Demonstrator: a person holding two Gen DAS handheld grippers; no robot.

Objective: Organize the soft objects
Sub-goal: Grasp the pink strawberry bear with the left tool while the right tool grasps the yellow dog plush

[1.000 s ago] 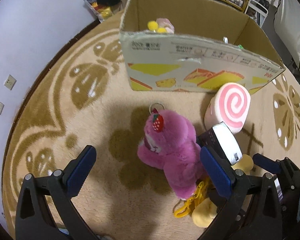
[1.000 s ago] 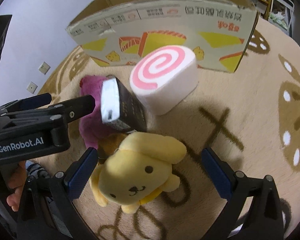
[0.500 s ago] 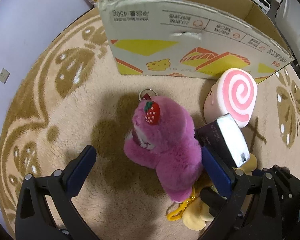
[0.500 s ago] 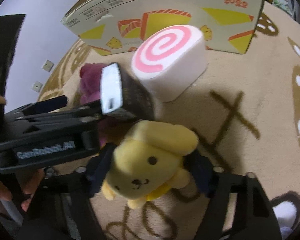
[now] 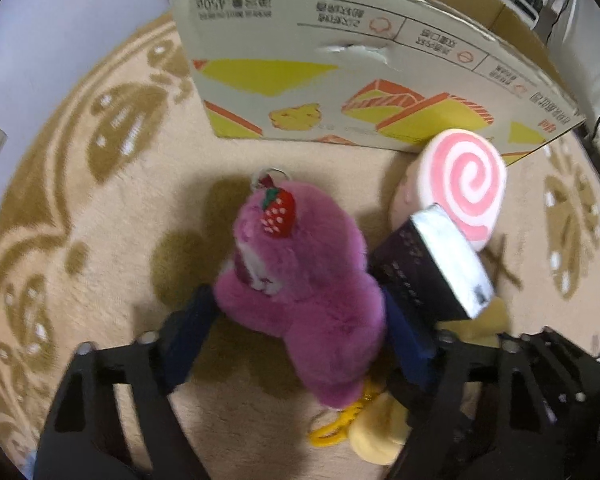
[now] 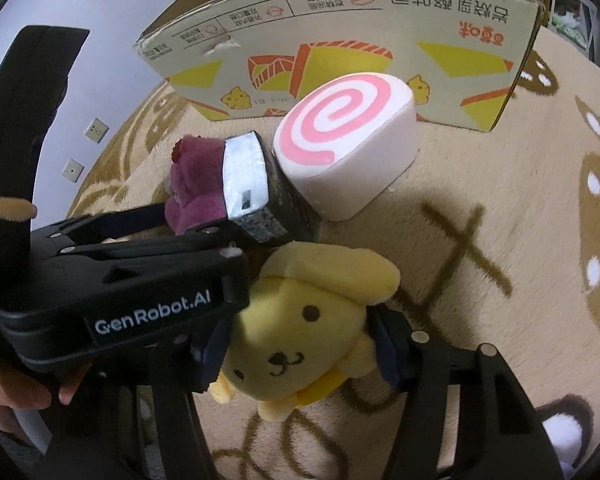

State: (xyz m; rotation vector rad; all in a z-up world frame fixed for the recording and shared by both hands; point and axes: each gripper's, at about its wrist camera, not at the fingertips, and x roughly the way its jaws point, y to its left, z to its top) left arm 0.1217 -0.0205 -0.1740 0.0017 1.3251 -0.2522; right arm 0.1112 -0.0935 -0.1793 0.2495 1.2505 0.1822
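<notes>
My left gripper [image 5: 300, 320] is shut on a fluffy purple bear [image 5: 300, 272] with a strawberry on its head, on the beige rug. The bear also shows in the right wrist view [image 6: 196, 184]. My right gripper [image 6: 300, 348] is shut on a yellow dog plush [image 6: 300, 332], whose lower part shows in the left wrist view [image 5: 376, 436]. A dark block with a white end [image 5: 436, 264] lies between the plushes [image 6: 256, 196]. A pink-swirl roll cushion [image 5: 464, 184] leans by the cardboard box [image 5: 340, 92], also in the right wrist view [image 6: 348, 160].
The cardboard box [image 6: 340, 56] stands upright just beyond the toys, its printed wall facing me. The patterned rug [image 6: 520, 240] stretches to the right. A pale wall with sockets [image 6: 96, 130] lies to the left. The left gripper body [image 6: 120, 300] crowds the right view's left side.
Both grippers moved down and forward and closed: the left onto the purple bear, the right onto the yellow dog plush. The box looms closer.
</notes>
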